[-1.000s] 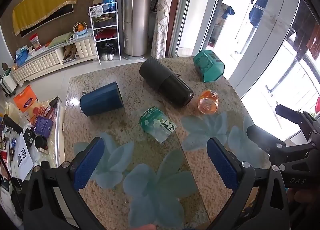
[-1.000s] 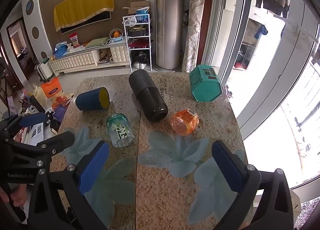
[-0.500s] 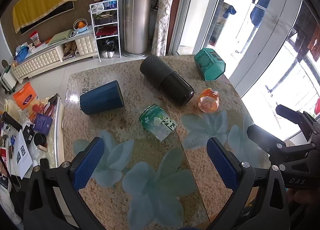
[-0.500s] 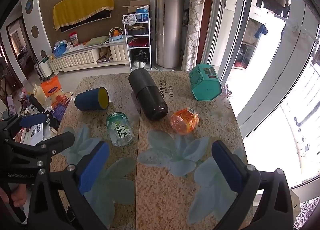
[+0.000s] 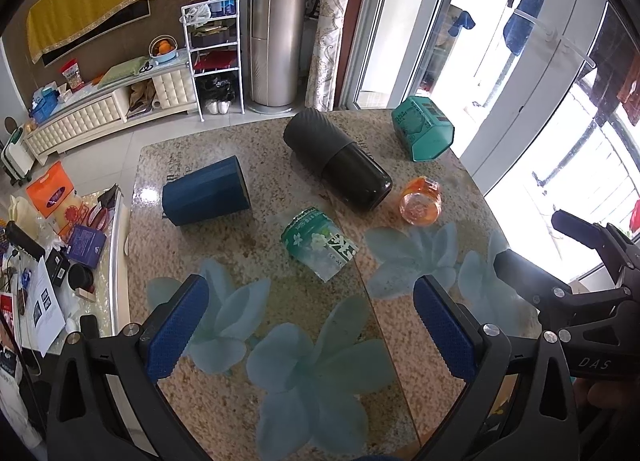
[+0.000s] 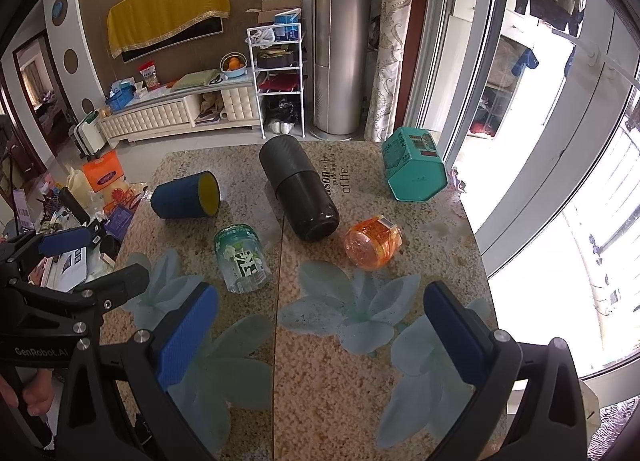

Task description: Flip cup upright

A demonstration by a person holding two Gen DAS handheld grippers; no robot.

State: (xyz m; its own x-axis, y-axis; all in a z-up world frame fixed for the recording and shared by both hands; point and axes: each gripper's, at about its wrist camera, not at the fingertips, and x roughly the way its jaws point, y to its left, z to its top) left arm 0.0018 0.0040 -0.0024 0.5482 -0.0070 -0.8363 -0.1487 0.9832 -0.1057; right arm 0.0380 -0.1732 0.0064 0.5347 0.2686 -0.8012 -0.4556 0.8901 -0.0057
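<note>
Blue cup (image 5: 206, 192) lies on its side, left of frame centre, on the surface (image 5: 248, 141); left gripper (image 5: 308, 325) and right gripper (image 6: 332, 337) both gape wide, empty.

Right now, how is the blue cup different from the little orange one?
The blue cup is solid dark blue with a yellow inside, while the orange cup is see-through. The blue cup looks bigger than the orange cup. The blue cup lies on the left part of the table beside the green-labelled cup, and the orange cup lies right of the black flask. Both are tipped on their sides, and no gripper touches either.
</note>
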